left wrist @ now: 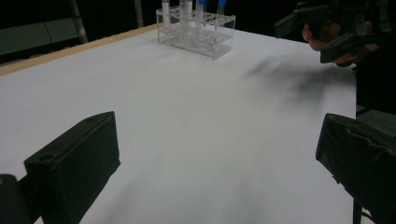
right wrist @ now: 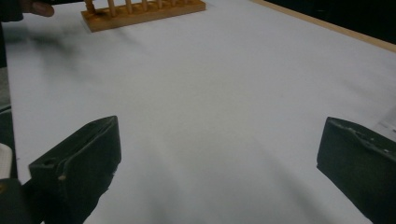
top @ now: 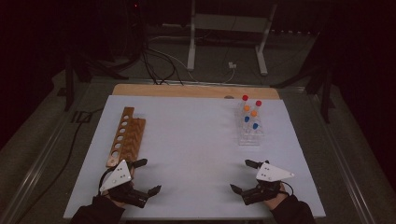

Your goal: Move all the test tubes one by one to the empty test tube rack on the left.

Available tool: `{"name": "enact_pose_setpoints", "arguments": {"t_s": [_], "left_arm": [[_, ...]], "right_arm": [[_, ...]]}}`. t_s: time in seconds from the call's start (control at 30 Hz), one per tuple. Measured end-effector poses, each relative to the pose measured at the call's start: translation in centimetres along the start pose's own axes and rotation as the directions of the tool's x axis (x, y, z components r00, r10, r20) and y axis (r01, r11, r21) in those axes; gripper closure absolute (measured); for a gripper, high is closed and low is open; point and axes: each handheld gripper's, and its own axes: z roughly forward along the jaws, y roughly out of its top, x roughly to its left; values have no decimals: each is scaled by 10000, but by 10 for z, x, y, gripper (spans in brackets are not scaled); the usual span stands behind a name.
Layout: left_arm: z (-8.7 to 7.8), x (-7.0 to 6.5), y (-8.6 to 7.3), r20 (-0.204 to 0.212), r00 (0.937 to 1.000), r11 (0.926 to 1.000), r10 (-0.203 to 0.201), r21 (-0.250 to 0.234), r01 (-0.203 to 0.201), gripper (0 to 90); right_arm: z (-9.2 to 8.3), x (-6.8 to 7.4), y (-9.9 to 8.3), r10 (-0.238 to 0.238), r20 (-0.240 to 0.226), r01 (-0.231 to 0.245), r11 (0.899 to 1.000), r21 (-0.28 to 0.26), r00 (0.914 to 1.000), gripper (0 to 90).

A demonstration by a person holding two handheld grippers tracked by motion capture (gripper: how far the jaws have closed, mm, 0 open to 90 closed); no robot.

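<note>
Big white table (top: 196,154) w/ a wooden strip along its far edge, both hands parked at the near edge. Far left on it: wooden rack (top: 126,135), long, a row of holes, looks vacant from the high view. Far right: clear plastic rack (top: 250,133) holding capped tubes (top: 251,113), red pair at the back, orange in the middle, blue nearest. So the tubes sit upright in the clear rack, well apart from the wooden one.

Left gripper (top: 148,176): claw spread wide, nothing between the jaws, hovering just beside the near end of the wooden rack. Right gripper (top: 241,175): also spread wide, nothing in it, near the table edge, clear rack ahead of it and a bit to its right. The left gripper view looks across at the clear rack (left wrist: 196,32) and the right gripper (left wrist: 303,35).

Judgement: this looks like the start, approx. zero tubes moved, likely a transfer from clear rack to wooden rack. To do the first reach well: right gripper goes fwd to a blue-capped tube, the nearest row, come in from above, jaws straddling the cap w/o bumping neighbours. Pinch below the cap, lift straight up so the light rack doesn't tip. Left could steady the wooden rack.
</note>
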Motion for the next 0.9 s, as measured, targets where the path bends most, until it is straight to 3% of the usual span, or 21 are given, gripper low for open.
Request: {"name": "enact_pose_setpoints", "arguments": {"t_s": [0.43, 0.6, 0.9], "left_arm": [[-1, 1, 1, -96, 10000, 10000, -4, -96, 3, 4], [-1, 0, 1, -59, 10000, 9999, 18, -106, -18, 4], [0, 0, 1, 4, 10000, 9999, -27, -106, 27, 4]], "right_arm": [[4, 2, 0, -224, -121, 228, 9989, 408, 9997, 0], [2, 2, 2, -177, -201, 182, 9996, 224, 9996, 0], [5, 7, 9, 36, -593, 0, 9981, 616, 9982, 0]]}}
